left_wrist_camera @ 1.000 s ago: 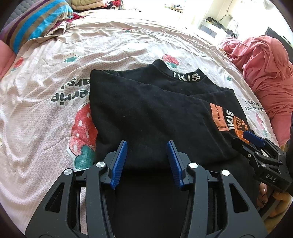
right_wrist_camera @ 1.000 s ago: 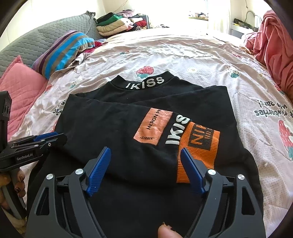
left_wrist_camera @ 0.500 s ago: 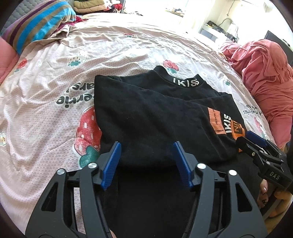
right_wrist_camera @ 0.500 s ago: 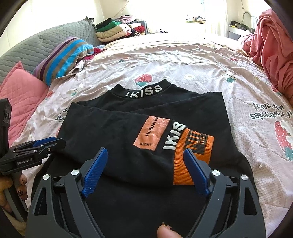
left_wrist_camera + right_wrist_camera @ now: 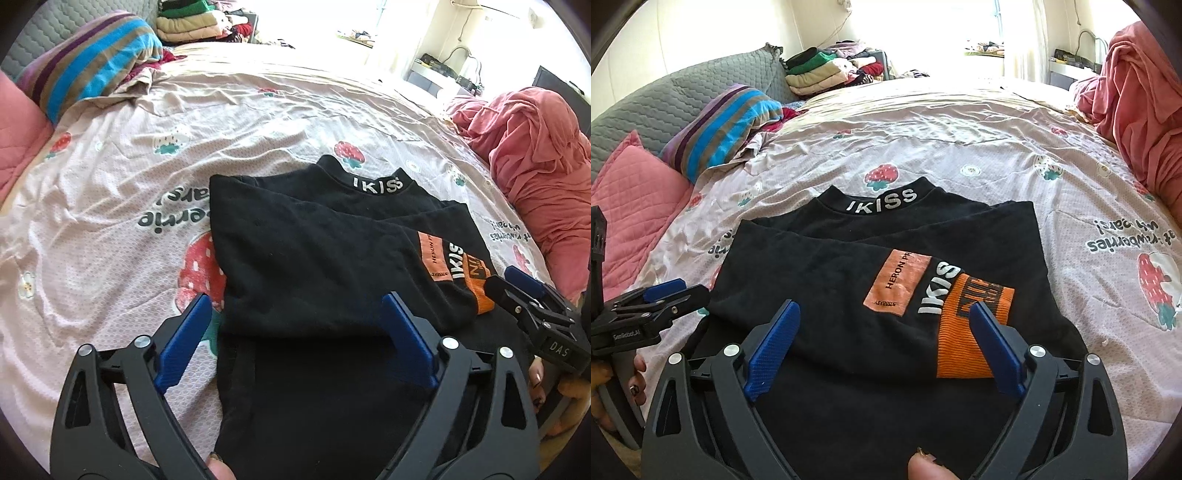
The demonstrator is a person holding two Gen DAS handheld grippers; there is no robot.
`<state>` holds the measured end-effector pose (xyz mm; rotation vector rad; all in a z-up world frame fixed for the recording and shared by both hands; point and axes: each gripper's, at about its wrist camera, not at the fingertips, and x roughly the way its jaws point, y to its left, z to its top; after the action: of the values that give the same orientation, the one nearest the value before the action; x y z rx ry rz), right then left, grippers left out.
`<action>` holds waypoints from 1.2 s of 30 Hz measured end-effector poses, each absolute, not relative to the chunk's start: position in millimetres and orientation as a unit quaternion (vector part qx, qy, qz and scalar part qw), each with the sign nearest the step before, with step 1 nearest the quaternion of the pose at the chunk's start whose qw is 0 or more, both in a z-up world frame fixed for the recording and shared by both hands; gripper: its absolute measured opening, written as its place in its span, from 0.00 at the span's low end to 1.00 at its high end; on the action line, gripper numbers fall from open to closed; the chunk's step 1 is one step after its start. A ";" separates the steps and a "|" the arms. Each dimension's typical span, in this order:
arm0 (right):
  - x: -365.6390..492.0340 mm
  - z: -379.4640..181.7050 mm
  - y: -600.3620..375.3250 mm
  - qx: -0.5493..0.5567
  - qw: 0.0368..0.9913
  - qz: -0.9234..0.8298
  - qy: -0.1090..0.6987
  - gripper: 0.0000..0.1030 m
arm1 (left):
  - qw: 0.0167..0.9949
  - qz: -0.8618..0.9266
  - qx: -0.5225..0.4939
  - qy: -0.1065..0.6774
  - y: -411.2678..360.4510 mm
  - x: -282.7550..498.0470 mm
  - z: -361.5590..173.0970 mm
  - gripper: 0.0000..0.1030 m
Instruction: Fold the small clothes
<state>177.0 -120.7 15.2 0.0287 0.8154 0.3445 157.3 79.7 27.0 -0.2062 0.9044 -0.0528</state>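
Since a second ago our left gripper (image 5: 295,332) has spread wide and lifted off the top (image 5: 332,258), the right gripper (image 5: 884,341) also opening empty over it on the bed (image 5: 960,147), where a careless regrip could drag the sleeve (image 5: 975,332) loose.

Black grippers (image 5: 295,332), blue ribbed pads (image 5: 772,350), silver screws, dark nail polish

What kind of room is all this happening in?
Most likely a bedroom. The black top lies on a bed with a strawberry-print sheet, pillows sit by a padded grey headboard, and folded clothes are stacked beyond.
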 end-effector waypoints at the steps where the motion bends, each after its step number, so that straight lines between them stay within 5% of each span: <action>1: 176.6 15.8 -121.6 0.014 0.904 0.166 0.394 0.89 | 0.895 -0.024 -0.098 0.435 79.6 156.3 27.8 0.86; 36: 151.6 29.7 -152.2 0.021 0.913 0.158 0.376 0.95 | 0.913 -0.003 -0.106 0.394 86.3 114.1 55.6 0.91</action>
<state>151.6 -152.2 29.7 0.0441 0.7743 0.3260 114.1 86.3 55.6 -0.2189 0.8128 -0.0071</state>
